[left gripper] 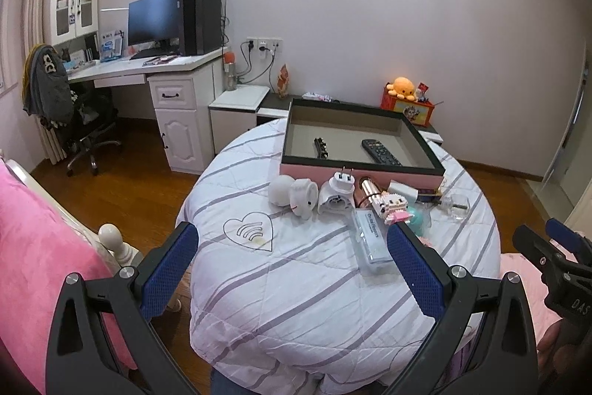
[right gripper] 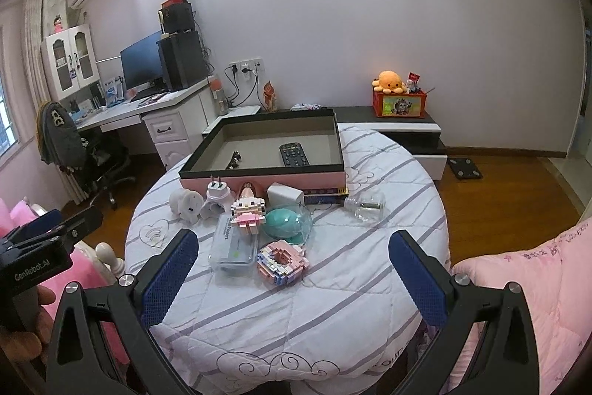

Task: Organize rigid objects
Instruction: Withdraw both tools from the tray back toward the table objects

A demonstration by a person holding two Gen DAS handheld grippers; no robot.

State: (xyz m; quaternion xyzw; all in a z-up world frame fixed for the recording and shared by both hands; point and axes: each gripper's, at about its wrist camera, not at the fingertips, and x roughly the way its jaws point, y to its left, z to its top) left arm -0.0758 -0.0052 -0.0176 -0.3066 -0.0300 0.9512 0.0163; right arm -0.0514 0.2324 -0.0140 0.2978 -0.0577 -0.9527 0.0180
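Observation:
A pink box point(left gripper: 360, 174) point(right gripper: 259, 181) with a dark rim stands at the far side of a round quilt-covered table point(right gripper: 333, 302). In it lie a black remote point(left gripper: 381, 151) point(right gripper: 294, 153) and a small dark clip point(left gripper: 321, 147). In front of it lie a white elephant toy point(left gripper: 303, 197) point(right gripper: 187, 204), a white plug adapter point(left gripper: 336, 193) point(right gripper: 216, 197), a block-built doll point(right gripper: 248, 215), a clear plastic case point(right gripper: 233, 247) point(left gripper: 372, 239), a block donut point(right gripper: 283, 261), a teal egg in a clear dome point(right gripper: 286, 221) and a glass bottle point(right gripper: 364, 206). My left gripper point(left gripper: 292, 247) and right gripper point(right gripper: 294, 254) are open and empty above the near table.
A pink bed point(left gripper: 33, 247) lies to the left and a pink quilt point(right gripper: 536, 276) to the right. A desk with monitor point(left gripper: 155, 19), an office chair point(left gripper: 74, 121) and a low cabinet with an orange plush octopus point(right gripper: 386, 80) stand along the wall.

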